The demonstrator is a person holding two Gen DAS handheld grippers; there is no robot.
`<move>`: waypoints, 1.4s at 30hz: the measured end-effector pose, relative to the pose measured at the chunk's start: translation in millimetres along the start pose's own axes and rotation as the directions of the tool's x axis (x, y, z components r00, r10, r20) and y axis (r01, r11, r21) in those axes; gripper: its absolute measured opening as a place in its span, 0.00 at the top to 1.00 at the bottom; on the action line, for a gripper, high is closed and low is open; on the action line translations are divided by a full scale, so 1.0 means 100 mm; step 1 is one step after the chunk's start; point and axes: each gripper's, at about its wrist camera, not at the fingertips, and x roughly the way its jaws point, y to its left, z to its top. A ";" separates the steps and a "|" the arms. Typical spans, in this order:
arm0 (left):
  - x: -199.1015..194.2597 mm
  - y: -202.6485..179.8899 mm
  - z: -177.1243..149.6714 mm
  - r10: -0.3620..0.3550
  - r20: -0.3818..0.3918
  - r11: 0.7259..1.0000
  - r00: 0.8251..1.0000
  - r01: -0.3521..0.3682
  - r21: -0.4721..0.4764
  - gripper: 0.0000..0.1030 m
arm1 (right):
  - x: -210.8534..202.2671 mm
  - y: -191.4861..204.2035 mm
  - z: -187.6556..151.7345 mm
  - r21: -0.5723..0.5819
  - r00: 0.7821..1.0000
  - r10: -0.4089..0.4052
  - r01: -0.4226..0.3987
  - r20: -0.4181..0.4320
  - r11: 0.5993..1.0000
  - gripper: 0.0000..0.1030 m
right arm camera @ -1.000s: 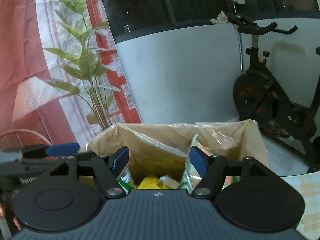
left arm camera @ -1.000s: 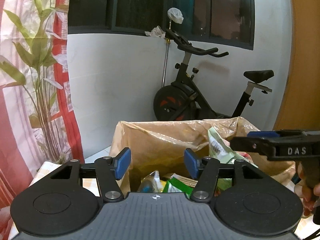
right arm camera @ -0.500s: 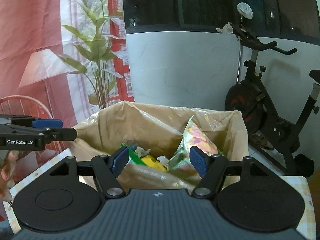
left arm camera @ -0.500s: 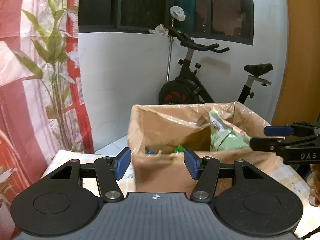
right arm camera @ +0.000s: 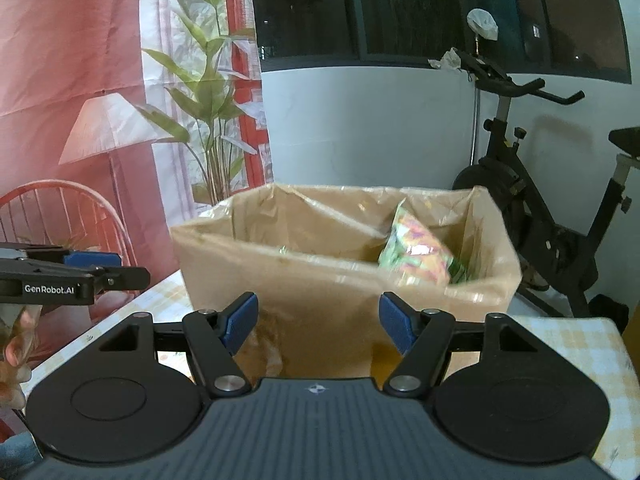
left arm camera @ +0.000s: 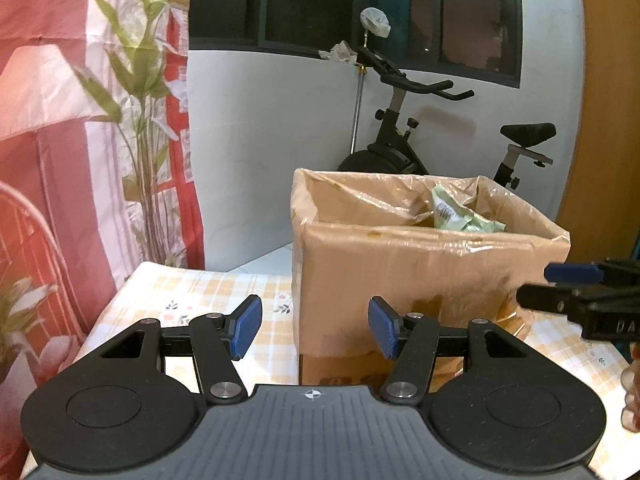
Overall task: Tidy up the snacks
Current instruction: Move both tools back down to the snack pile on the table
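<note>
Left wrist footage shows the left gripper (left arm camera: 315,327) spread wide and empty, with the plastic-lined brown cardboard box (left arm camera: 404,268) seen just beyond its blue pads on the yellow checked tablecloth (left arm camera: 216,292), and a pale green snack packet (left arm camera: 460,214) standing inside the box at its far right. From the right wrist, the right gripper (right arm camera: 318,322) is likewise held wide and empty before the box, where a multicoloured snack bag (right arm camera: 416,254) is propped. "GenRobot.AI" is read on the left gripper's side; "DA" is read on the right one's.
</note>
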 end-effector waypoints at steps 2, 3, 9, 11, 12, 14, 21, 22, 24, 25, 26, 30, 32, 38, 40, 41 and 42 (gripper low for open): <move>-0.03 0.01 -0.07 0.006 -0.001 1.000 1.000 -0.006 -0.010 0.40 | -0.01 0.05 -0.09 -0.007 1.000 -0.001 0.000 -0.011 1.000 0.32; -0.04 0.01 -0.09 0.008 -0.002 1.000 1.000 -0.008 -0.012 0.40 | -0.01 0.07 -0.13 -0.011 1.000 -0.002 0.002 -0.016 1.000 0.32; -0.10 -0.01 -0.29 0.023 -0.016 1.000 1.000 -0.023 -0.005 0.40 | -0.01 0.15 -0.37 0.001 0.999 0.008 -0.008 -0.054 1.000 0.32; -0.10 -0.01 -0.36 0.026 -0.026 1.000 0.999 -0.026 0.001 0.40 | 0.00 0.16 -0.44 -0.002 0.998 0.004 -0.005 -0.069 1.000 0.32; -0.10 -0.01 -0.39 0.027 -0.032 1.000 0.999 -0.027 0.001 0.40 | 0.00 0.16 -0.47 0.001 0.997 0.004 -0.004 -0.076 1.000 0.32; -0.10 0.00 -0.46 0.029 -0.053 1.000 0.998 -0.030 -0.006 0.40 | 0.00 0.15 -0.53 0.012 0.996 0.006 -0.005 -0.089 1.000 0.32; -0.12 0.09 -0.76 0.042 -0.115 0.998 0.992 -0.046 -0.034 0.40 | -0.01 0.16 -0.73 0.014 0.992 0.002 0.000 -0.128 1.000 0.32; -0.13 0.11 -0.80 0.044 -0.124 0.998 0.991 -0.049 -0.042 0.40 | -0.01 0.16 -0.76 0.016 0.991 0.002 0.000 -0.137 1.000 0.32; -0.14 0.16 -0.89 0.045 -0.144 0.997 0.989 -0.054 -0.061 0.40 | -0.02 0.17 -0.85 0.018 0.988 0.004 -0.001 -0.156 1.000 0.32; -0.13 0.18 -0.93 0.046 -0.153 0.996 0.987 -0.058 -0.070 0.40 | -0.02 0.17 -0.89 0.020 0.986 0.007 -0.004 -0.169 1.000 0.32; -0.14 0.21 -0.98 0.048 -0.163 0.995 0.985 -0.061 -0.079 0.40 | -0.01 0.17 -0.94 0.027 0.983 0.013 -0.009 -0.182 1.000 0.32; -0.12 0.28 -1.09 0.045 -0.192 0.991 0.980 -0.068 -0.114 0.40 | 0.00 0.19 -1.10 0.060 0.971 0.035 -0.022 -0.237 0.998 0.32; -0.10 0.30 -1.15 0.037 -0.206 0.989 0.978 -0.065 -0.130 0.40 | 0.02 0.20 -1.18 0.063 0.962 0.042 -0.025 -0.269 0.998 0.32; -0.06 0.22 -1.28 0.014 -0.240 0.991 0.971 -0.046 -0.128 0.40 | 0.10 0.28 -1.37 0.073 0.937 0.074 -0.053 -0.342 0.996 0.32; -0.04 0.19 -1.32 0.005 -0.254 0.992 0.967 -0.036 -0.117 0.40 | 0.14 0.32 -1.43 0.067 0.927 0.082 -0.062 -0.366 0.996 0.32; -0.04 0.17 -1.34 0.003 -0.262 0.993 0.965 -0.033 -0.112 0.40 | 0.16 0.34 -1.46 0.064 0.924 0.086 -0.067 -0.373 0.996 0.33; -0.02 0.17 -1.36 0.002 -0.270 0.994 0.963 -0.032 -0.109 0.40 | 0.18 0.36 -1.49 0.064 0.921 0.092 -0.073 -0.380 0.995 0.37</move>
